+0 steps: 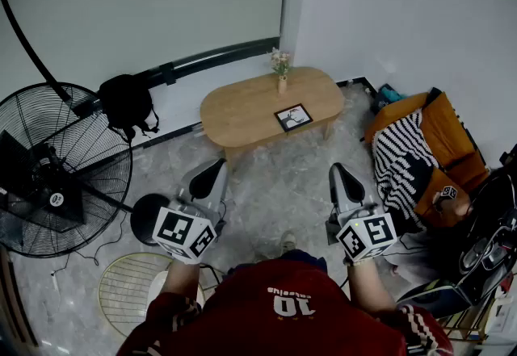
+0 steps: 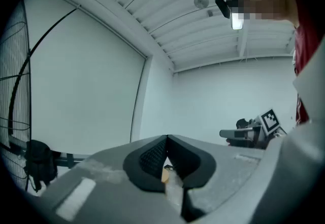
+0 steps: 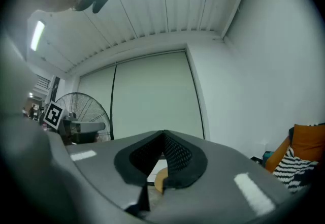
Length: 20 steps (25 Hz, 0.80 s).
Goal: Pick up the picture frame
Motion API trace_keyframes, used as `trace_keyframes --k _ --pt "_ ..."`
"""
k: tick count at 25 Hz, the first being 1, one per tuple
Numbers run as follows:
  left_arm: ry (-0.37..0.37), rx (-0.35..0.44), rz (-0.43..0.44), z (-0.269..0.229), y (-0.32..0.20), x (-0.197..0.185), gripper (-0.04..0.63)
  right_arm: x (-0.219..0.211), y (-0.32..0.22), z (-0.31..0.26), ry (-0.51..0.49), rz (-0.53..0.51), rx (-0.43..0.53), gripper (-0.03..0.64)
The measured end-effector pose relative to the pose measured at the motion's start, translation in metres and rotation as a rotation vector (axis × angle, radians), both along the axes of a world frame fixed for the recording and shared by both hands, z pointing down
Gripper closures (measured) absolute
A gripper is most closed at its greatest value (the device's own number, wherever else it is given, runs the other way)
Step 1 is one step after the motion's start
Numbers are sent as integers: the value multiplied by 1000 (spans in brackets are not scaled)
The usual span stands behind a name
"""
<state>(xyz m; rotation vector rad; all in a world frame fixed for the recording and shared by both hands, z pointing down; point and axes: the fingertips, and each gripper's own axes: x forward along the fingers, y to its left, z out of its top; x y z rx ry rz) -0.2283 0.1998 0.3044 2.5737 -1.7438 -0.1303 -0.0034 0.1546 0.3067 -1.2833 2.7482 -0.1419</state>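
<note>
The frame (image 1: 293, 117) lies flat on the table (image 1: 242, 108), close to the front edge and towards the right end, turned a little askew. It is apart from the small vase (image 1: 281, 72) of flowers at the back edge. Both tongs are well short of it, held level over the floor. The left gripper (image 1: 207, 178) has its jaws pressed together on nothing, and so does the right gripper (image 1: 346, 183). I'd judge the frame light and stiff, a thin dark border round a pale picture. Its front is likely glazed, so smooth, slippery and easy to crack if dropped or squeezed on the pane. Lying flat it offers the jaws very little. The border at the corner nearest the front edge looks the best hold, pinched across its thickness once that side is tipped up or drawn out over the edge. Only the head view shows the frame, the whole table and the gap to be crossed. The two gripper views look out at walls and ceiling, with no more than a tan sliver low between the pads that may be the table. They do show the pads meeting, which the head view cannot confirm. The right gripper view also catches the fan (image 3: 84, 111) behind the other gripper's marker cube
</note>
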Motion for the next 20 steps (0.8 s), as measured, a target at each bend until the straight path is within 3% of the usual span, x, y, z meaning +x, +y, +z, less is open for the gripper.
trace_keyframes --k 20 --pt "-3 5 23 1 -7 -4 592 -7 -1 2 10 7 4 618"
